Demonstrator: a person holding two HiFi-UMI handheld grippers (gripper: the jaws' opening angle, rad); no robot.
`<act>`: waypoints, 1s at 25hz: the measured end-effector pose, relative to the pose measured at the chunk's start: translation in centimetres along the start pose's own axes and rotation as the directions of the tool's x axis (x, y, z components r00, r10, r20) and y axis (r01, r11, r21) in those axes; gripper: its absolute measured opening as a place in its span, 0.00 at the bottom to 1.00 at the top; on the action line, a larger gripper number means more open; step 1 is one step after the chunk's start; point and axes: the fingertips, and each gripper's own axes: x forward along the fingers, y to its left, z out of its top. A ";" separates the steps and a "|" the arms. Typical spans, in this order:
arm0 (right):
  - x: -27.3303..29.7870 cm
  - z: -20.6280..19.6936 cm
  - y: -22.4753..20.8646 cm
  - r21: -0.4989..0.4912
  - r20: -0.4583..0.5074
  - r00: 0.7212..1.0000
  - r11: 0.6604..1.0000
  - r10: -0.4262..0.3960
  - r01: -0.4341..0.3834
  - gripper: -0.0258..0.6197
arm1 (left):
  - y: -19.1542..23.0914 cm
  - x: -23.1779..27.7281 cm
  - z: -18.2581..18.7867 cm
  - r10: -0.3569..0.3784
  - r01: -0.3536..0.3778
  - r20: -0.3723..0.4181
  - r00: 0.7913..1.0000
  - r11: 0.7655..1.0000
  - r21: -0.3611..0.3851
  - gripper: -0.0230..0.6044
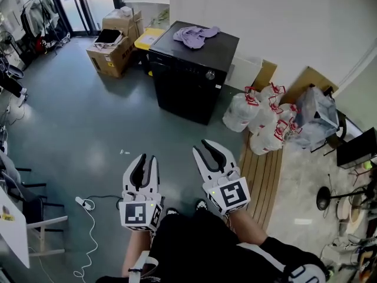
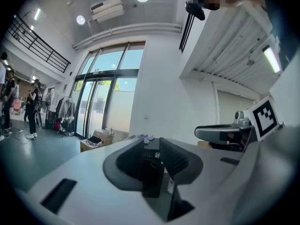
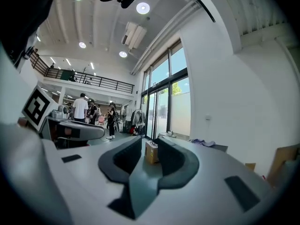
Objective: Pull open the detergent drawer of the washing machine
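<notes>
The washing machine (image 1: 187,81), a black box with a knob at the top right of its front, stands on the floor (image 1: 88,128) well ahead of both pairs of jaws, against a white wall. Its detergent drawer is too small to pick out at this distance. A purple cloth (image 1: 195,35) lies crumpled on its lid.

The left gripper (image 1: 147,160) is held level. Its jaws stand a narrow way apart with nothing between them. In the left gripper view the machine's dark front shows far off, straight through their gap.

The right gripper (image 1: 200,148) is level too, just beside the left one. Its jaws are parted a little wider and are equally empty. They are aimed left of the machine: one of the cardboard boxes (image 1: 115,49) beside it shows through their gap in the right gripper view.

Ahead and to the right of the right jaws, tied white bags (image 1: 259,119) with red handles sit beside the machine, at the far end of a slatted wooden platform (image 1: 263,178).
</notes>
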 end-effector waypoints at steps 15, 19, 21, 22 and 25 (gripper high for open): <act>4.8 -2.9 6.3 -0.016 -0.090 0.996 1.000 0.019 -0.020 0.37 | 7.9 -2.4 -3.1 -0.024 0.022 -0.016 1.000 0.994 -0.103 0.40; 6.3 -2.8 5.7 -0.019 -0.092 0.996 1.000 0.020 -0.022 0.38 | 8.6 -1.4 -2.6 -0.016 0.016 -0.003 1.000 0.993 -0.114 0.40; 7.1 -2.9 5.4 -0.017 -0.096 0.995 1.000 0.021 -0.023 0.38 | 9.1 -0.7 -2.6 -0.008 0.009 0.004 1.000 0.993 -0.119 0.40; 7.6 -3.0 5.2 -0.016 -0.095 0.995 1.000 0.021 -0.023 0.38 | 9.5 -0.3 -2.7 -0.005 0.005 0.001 1.000 0.993 -0.120 0.40; 9.5 -3.2 4.6 -0.013 -0.089 0.996 1.000 0.024 -0.026 0.38 | 10.7 1.3 -2.9 -0.003 0.002 -0.011 1.000 0.993 -0.118 0.40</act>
